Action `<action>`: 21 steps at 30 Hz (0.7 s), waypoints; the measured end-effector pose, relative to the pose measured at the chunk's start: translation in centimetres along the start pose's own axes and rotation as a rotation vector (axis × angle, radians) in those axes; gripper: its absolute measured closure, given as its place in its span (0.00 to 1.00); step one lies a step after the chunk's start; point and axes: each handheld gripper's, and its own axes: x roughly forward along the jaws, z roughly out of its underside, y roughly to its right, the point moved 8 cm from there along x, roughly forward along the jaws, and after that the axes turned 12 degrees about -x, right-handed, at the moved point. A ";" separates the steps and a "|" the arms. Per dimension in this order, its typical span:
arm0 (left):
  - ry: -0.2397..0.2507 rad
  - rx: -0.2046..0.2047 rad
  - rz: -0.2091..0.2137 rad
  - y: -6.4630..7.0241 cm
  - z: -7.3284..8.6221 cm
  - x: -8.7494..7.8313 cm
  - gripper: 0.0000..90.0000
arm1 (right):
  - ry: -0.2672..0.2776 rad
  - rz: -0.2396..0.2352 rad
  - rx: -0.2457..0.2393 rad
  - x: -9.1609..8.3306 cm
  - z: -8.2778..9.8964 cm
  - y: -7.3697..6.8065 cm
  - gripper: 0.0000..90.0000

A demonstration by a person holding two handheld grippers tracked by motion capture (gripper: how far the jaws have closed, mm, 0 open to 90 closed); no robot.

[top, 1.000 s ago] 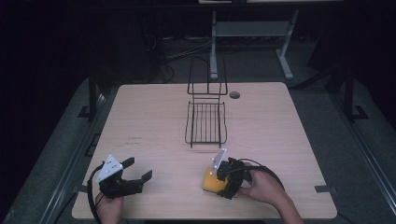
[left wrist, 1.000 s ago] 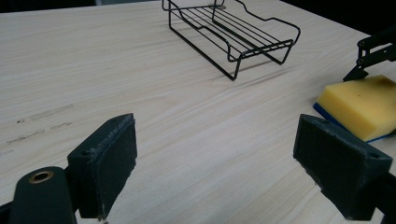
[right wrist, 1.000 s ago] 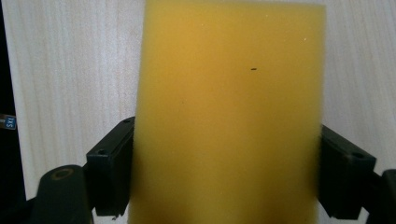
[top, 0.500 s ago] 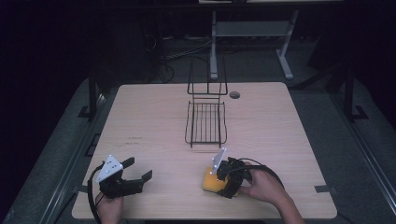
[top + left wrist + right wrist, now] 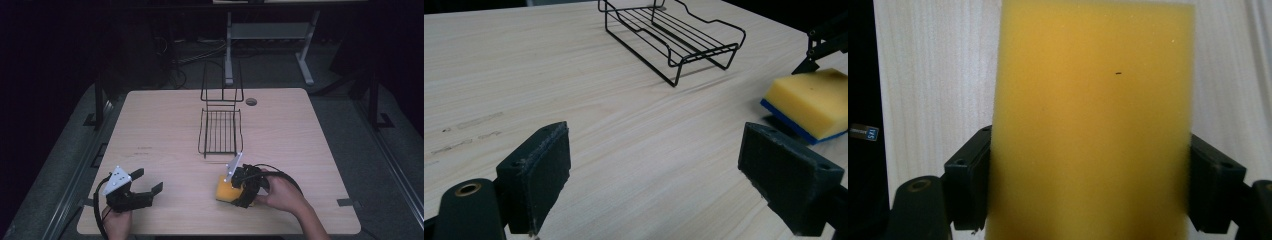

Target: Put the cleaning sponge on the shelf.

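A yellow sponge [image 5: 223, 190] with a blue underside lies flat near the table's front edge, right of centre. My right gripper [image 5: 232, 195] points down at it, and in the right gripper view its two pads press against both long sides of the sponge [image 5: 1093, 125]. My left gripper [image 5: 148, 181] rests at the front left with its jaws wide apart and nothing between them. In the left gripper view [image 5: 669, 170] the sponge [image 5: 811, 100] shows beyond the right pad, well apart from it.
A black wire rack [image 5: 220, 132] stands in the middle of the wooden table [image 5: 160, 130], its tall back toward the far edge. A small round hole [image 5: 251, 101] sits at the far side. Dark floor and metal stands surround the table.
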 end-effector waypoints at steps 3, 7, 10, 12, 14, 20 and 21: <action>-0.003 0.003 0.001 0.0 0.0 0.0 0.14 | 0.001 0.000 -0.007 -0.3 -0.2 0.3 0.24; -0.003 0.004 0.000 0.1 0.0 0.0 0.14 | 0.013 -0.007 -0.012 -0.8 -0.5 0.7 0.24; -0.003 0.004 0.000 0.0 0.0 0.0 0.14 | 0.023 -0.012 -0.014 -1.1 -0.7 1.0 0.24; -0.003 0.004 0.000 0.0 0.0 0.0 0.14 | 0.029 -0.017 -0.013 -1.3 -0.8 0.9 0.24; -0.002 0.003 -0.001 0.0 0.0 0.0 0.14 | 0.032 -0.018 -0.023 -1.4 -1.0 1.1 0.24; 0.002 0.000 0.001 0.1 0.0 0.0 0.14 | 0.019 -0.017 -0.027 -1.6 -1.2 1.5 0.24; 0.001 0.001 0.001 0.1 0.0 0.0 0.14 | 0.020 -0.017 -0.028 -1.6 -1.3 1.6 0.24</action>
